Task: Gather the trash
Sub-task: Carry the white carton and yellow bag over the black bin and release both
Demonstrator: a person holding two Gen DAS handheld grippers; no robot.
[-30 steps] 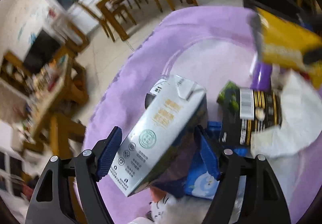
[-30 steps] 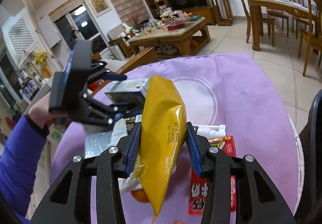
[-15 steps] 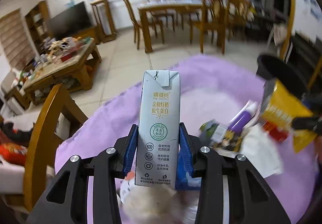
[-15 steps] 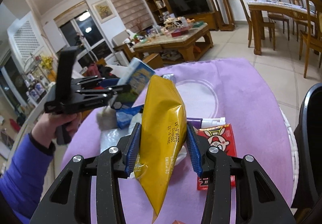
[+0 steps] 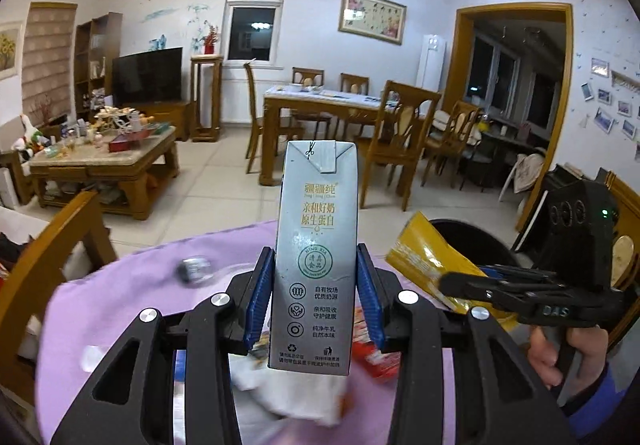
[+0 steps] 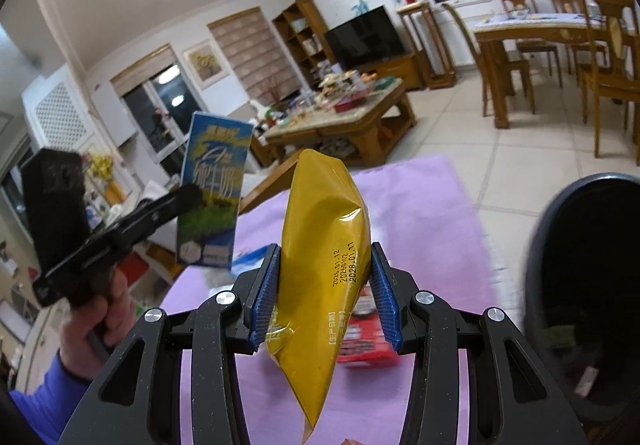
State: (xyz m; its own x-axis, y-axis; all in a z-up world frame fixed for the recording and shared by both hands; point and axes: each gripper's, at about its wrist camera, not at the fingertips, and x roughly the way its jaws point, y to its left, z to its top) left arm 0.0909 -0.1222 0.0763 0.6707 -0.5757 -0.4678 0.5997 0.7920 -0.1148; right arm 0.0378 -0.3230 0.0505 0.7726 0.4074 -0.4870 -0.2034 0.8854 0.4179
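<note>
A purple cloth covers the table (image 5: 120,297), strewn with a red packet (image 6: 362,349) and white paper (image 5: 296,397). The left tongs (image 5: 316,297) clamp an upright carton (image 5: 316,245) above it. The right tongs (image 6: 324,293) grip a yellow bag (image 6: 324,245) beside a black bin (image 6: 580,285). Beyond lie tiled floor (image 5: 216,185), a coffee table (image 5: 104,161), TV (image 5: 146,75), and dining table (image 5: 328,101).

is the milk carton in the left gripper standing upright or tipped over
Upright. The milk carton stands vertical between the left gripper's jaws, folded top uppermost, print reading level.
</note>
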